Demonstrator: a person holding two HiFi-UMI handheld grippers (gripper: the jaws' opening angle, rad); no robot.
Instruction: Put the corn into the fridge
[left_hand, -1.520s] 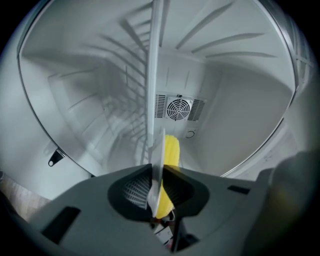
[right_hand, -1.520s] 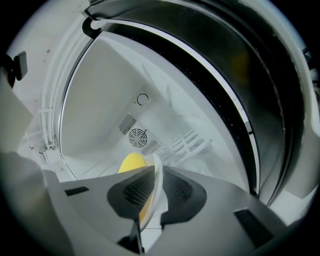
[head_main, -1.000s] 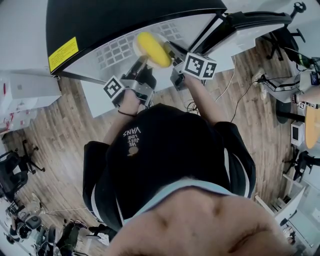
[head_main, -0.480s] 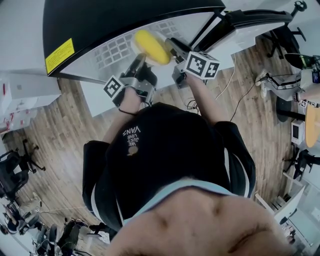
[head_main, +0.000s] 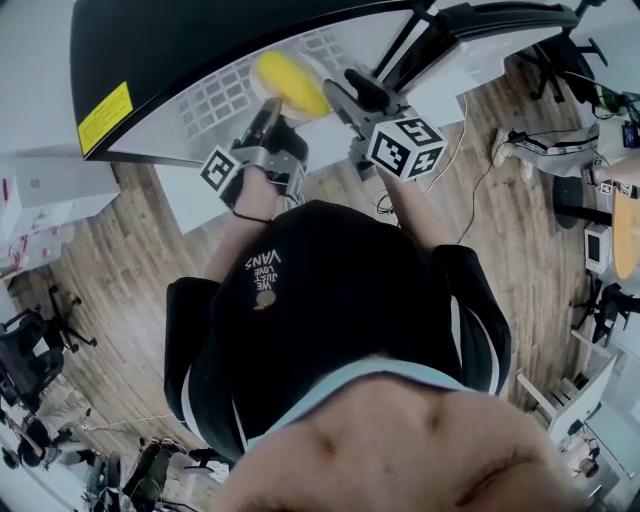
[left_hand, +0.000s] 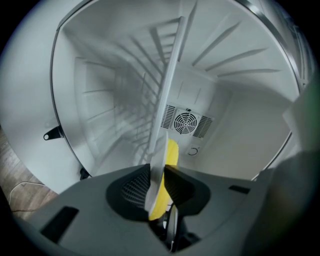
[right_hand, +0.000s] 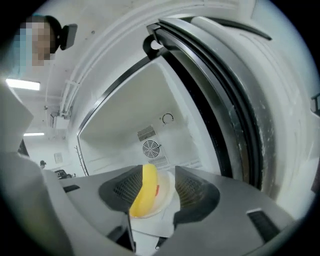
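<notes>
Head view first: the corn (head_main: 290, 82) is at the mouth of the open fridge (head_main: 200, 45), and one gripper is carrying it.
In the head view the left gripper (head_main: 268, 110) reaches up under the corn, and the right gripper (head_main: 348, 88) sits just beside it. Over to the left gripper view: its jaws are pinched on the rim of a white plate (left_hand: 156, 175) seen edge-on, with the corn riding on that plate and the fridge's rear fan (left_hand: 185, 121) dead ahead. Now the right gripper view: its jaws have just been opening and stand spread, with plate and corn between them but neither pad pressing. I read this as the carry-in step. Next, the left gripper needs to push the plate in level, set it down inside, and only then let go.
</notes>
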